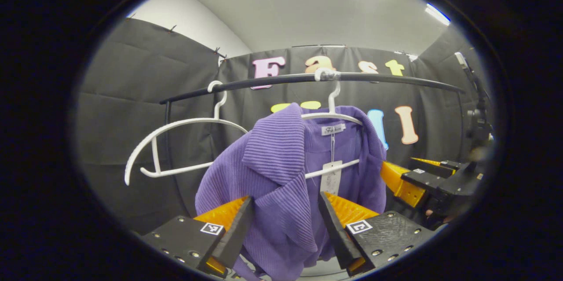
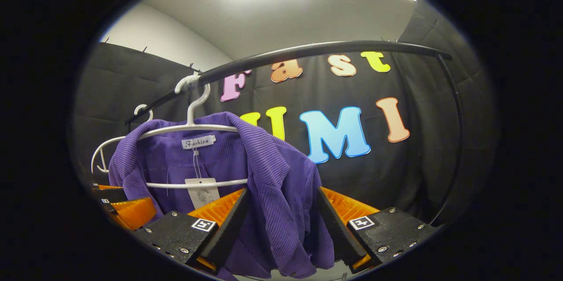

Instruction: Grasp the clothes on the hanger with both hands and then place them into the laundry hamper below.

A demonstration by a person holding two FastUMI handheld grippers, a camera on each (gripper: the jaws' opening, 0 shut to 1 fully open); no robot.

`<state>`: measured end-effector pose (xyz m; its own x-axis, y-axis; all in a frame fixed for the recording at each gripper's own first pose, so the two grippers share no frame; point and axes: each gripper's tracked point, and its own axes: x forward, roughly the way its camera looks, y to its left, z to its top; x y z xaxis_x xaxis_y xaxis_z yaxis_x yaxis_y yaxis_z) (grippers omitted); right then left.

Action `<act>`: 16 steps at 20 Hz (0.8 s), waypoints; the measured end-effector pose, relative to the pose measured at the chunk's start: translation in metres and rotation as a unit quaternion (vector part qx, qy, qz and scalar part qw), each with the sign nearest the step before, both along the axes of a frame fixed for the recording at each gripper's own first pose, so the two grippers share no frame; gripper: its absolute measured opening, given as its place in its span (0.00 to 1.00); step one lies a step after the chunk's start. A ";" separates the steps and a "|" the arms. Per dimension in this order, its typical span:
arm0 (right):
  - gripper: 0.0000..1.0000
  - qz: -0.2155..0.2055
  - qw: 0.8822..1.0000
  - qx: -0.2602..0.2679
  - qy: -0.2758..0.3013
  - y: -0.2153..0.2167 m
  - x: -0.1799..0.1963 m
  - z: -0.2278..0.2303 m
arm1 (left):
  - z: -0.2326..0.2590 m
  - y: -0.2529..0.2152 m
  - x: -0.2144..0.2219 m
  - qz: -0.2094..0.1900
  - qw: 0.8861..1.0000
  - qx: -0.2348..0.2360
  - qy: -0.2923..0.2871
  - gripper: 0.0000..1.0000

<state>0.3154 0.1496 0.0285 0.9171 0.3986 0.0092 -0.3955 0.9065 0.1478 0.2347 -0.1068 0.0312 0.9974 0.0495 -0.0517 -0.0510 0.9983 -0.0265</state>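
Observation:
A purple ribbed garment hangs on a white hanger from a black rail. My left gripper is open, its fingers standing either side of the garment's hanging front panel. Off to the right, my right gripper reaches at the garment's far side. In the right gripper view the same garment drapes over its hanger. There my right gripper is open with the drooping shoulder cloth between its fingers. The left gripper shows low at the left.
An empty white hanger hangs left of the garment on the same rail. The rail's black upright curves down at the right. A paper tag dangles inside the collar. Black cloth walls close in behind.

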 end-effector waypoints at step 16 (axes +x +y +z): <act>0.16 0.014 1.000 0.001 0.008 0.035 0.033 -0.019 | -0.013 0.014 0.013 0.053 0.997 0.052 -0.008 0.48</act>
